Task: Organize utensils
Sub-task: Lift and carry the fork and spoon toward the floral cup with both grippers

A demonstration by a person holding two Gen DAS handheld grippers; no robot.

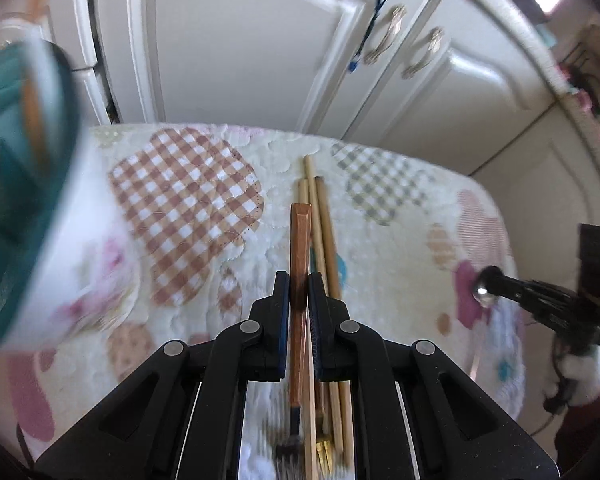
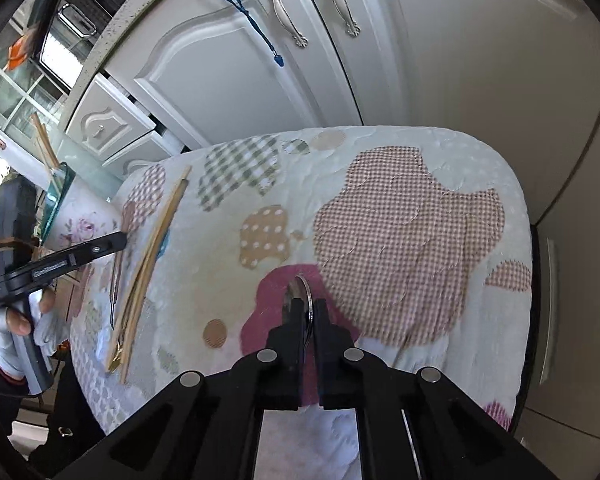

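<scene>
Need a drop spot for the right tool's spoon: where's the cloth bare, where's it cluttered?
Bare: the brown gingham patch right of the right gripper, out to the cloth's far and right edges; also the dotted tan patch between the spoon and the chopsticks. Crowded: the left edge, with chopsticks, left gripper and floral cup.

No readable text anywhere — raised lettering on the left gripper (image 2: 118,242) seems too blurred.
</scene>
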